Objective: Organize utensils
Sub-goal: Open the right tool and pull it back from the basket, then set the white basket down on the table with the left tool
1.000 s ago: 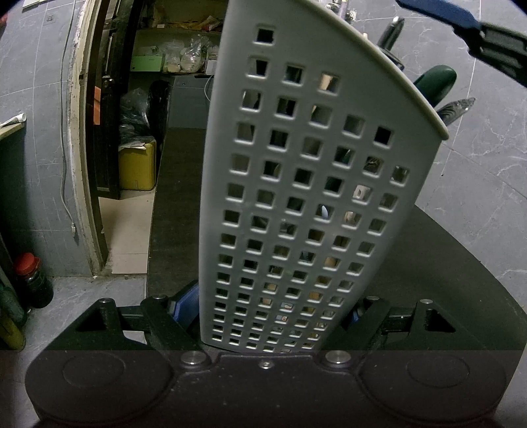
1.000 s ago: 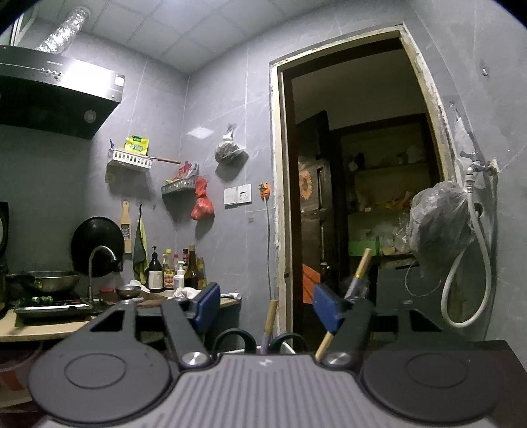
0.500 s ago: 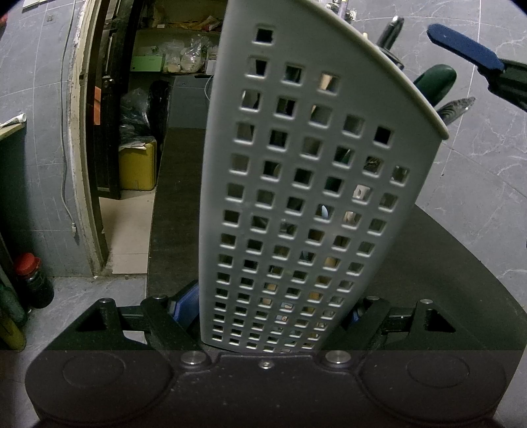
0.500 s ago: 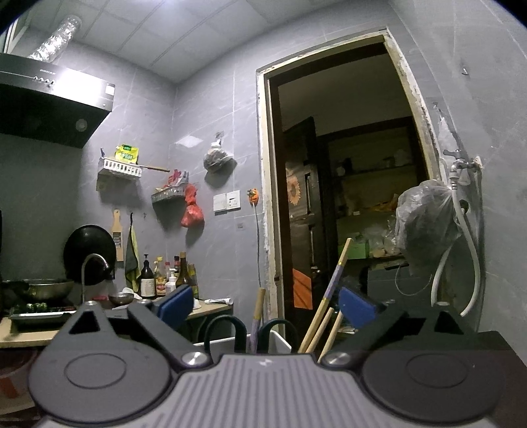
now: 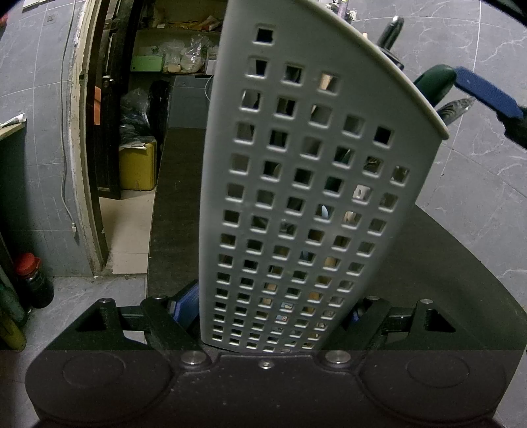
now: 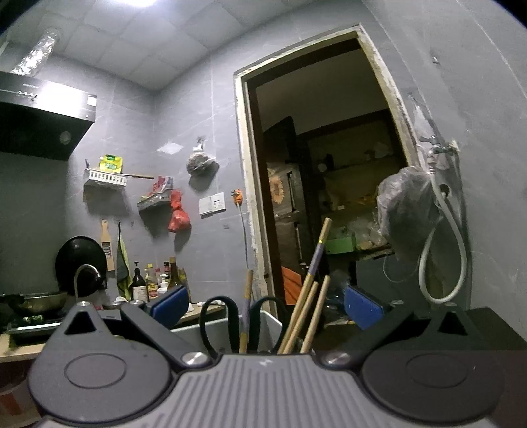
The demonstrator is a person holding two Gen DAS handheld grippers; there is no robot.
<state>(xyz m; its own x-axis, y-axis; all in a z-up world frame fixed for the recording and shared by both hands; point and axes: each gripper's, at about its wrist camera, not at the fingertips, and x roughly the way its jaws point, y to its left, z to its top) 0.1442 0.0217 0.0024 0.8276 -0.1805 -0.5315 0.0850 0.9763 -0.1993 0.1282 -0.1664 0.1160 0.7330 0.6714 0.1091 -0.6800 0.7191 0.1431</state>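
Note:
A tall grey perforated utensil holder (image 5: 313,197) fills the left wrist view, and my left gripper (image 5: 273,309) is shut on its base. A black handle (image 5: 392,29) and a dark green handle (image 5: 431,82) stick out of its top. My right gripper (image 6: 263,309) hovers at the holder's rim (image 6: 210,329), open wide, its pads touching nothing. Wooden chopsticks (image 6: 309,289) and black scissors handles (image 6: 230,316) stand up between its blue pads. One of its blue fingers (image 5: 484,93) shows beside the green handle.
The holder stands on a dark tabletop (image 5: 444,263). Behind it a doorway opens onto a storeroom with a yellow canister (image 5: 136,168). A red-capped bottle (image 5: 31,280) stands on the floor. On the wall at right hang a plastic bag (image 6: 408,210) and a hose. A counter with bottles (image 6: 154,283) is at left.
My right gripper's jaws have spread wide and it has sunk toward the holder; more chopsticks now show between its pads. The left gripper and holder have not moved.

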